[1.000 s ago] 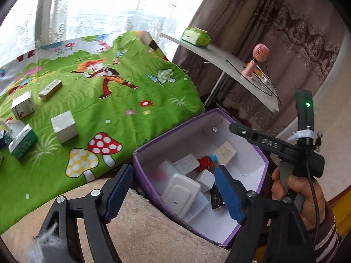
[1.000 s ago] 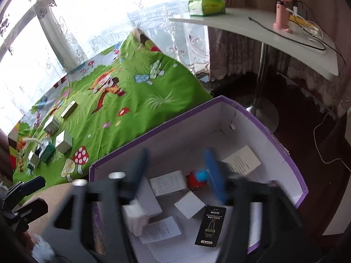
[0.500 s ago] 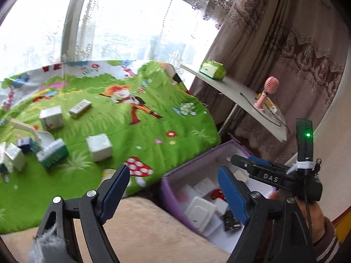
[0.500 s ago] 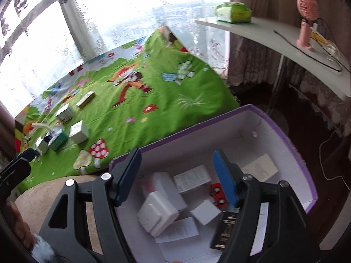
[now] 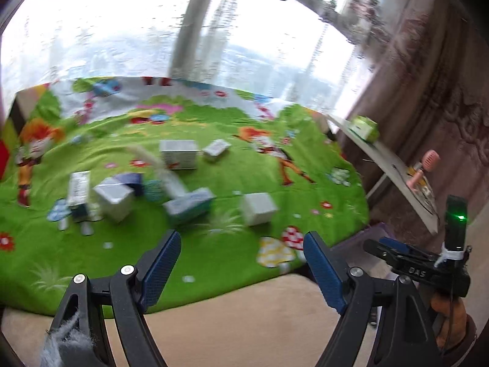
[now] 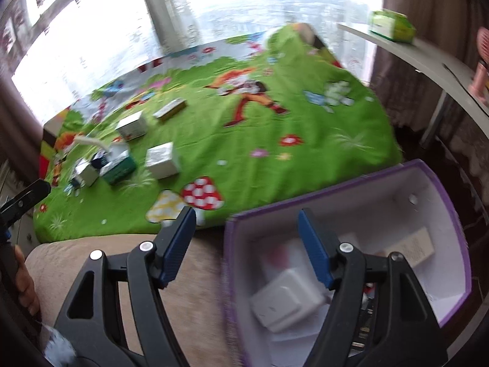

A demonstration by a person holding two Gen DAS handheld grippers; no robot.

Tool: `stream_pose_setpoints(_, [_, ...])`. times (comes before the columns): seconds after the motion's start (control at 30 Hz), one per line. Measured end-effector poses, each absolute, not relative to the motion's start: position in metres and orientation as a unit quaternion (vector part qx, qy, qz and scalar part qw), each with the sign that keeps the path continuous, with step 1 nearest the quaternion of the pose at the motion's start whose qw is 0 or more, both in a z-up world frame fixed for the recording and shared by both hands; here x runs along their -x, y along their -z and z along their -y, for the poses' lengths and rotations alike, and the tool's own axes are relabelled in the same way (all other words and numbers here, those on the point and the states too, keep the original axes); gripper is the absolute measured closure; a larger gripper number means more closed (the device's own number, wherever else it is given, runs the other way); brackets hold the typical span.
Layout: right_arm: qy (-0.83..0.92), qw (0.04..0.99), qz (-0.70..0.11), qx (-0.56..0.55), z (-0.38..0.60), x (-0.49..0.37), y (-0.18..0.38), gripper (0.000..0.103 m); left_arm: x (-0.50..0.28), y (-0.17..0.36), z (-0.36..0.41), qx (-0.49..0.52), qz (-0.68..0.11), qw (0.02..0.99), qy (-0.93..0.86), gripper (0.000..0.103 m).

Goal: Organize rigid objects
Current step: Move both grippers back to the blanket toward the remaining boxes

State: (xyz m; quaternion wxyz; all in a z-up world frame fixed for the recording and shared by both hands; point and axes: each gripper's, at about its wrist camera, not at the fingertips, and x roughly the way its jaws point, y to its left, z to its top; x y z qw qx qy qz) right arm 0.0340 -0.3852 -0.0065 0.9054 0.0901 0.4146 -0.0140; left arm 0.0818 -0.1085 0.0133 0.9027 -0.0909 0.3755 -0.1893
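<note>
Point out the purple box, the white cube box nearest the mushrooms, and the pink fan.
purple box [image 6: 446, 202]: right wrist view, far rim.
white cube box [image 5: 258, 208]: left wrist view, front face.
pink fan [image 5: 429, 157]: left wrist view, head.

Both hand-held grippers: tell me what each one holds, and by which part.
Nothing is held. The left hand-held gripper is open and empty over the green mat; the right hand-held gripper is open and empty.

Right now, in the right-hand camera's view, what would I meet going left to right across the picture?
Cluster of small boxes on the green mat → white cube box → red spotted mushroom print → purple storage box → green pack on the shelf.
</note>
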Motion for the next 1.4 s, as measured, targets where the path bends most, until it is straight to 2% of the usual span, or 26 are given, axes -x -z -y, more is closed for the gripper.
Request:
stream_pose_setpoints(0.3, [-0.046,0.904,-0.422,-0.043,0.320,-0.067,0.009,0.028,-0.090,0.002,0.047,0.084,-0.391,0.906,0.138,0.020])
stream_pose_setpoints(0.73, [-0.047,0.897,-0.439,-0.019,0.283,-0.119,0.026,0.026,-0.129,0.023,-0.018,0.112,-0.434,0.893,0.051,0.020])
stream_pose_setpoints(1.0, [-0.040,0.893,-0.449,0.010,0.268,-0.149,0.039,0.025,-0.178,0.052,-0.036,0.123,-0.485,0.866,0.001,0.036])
stream_pose_setpoints(1.4, [-0.027,0.884,-0.466,0.029,0.263,-0.175,0.060,0.025,-0.213,0.076,-0.031,0.107,-0.511,0.852,-0.020,0.037])
